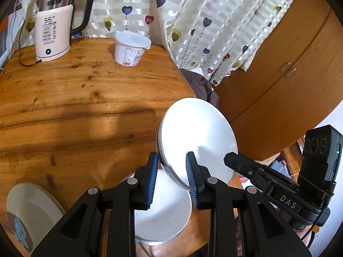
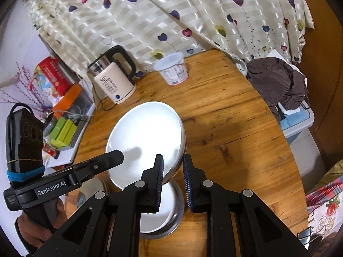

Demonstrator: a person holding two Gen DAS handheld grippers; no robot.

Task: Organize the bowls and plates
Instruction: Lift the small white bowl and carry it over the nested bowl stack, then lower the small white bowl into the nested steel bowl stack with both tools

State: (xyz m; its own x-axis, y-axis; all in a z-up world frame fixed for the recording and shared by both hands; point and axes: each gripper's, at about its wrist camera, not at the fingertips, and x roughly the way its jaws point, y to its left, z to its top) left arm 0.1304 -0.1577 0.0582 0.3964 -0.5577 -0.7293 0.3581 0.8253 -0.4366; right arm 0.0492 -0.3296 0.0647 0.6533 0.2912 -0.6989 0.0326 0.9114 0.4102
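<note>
**A:** What is being held?

**B:** A white bowl [image 1: 197, 137], lifted and tilted above the round wooden table [image 1: 85, 98]. The left gripper [image 1: 171, 172] pinches one side of its rim; the right gripper [image 2: 172, 174] pinches the opposite side.

**A:** And beneath it?

**B:** A second white bowl [image 2: 163, 212] sits on the table directly below. A patterned plate [image 1: 27, 216] lies near the table's edge, left of that one.

**A:** Anything further back?

**B:** An electric kettle [image 1: 54, 30] and a lidded white tub [image 1: 130, 49] stand at the far side, before a heart-print curtain [image 1: 214, 21].
</note>
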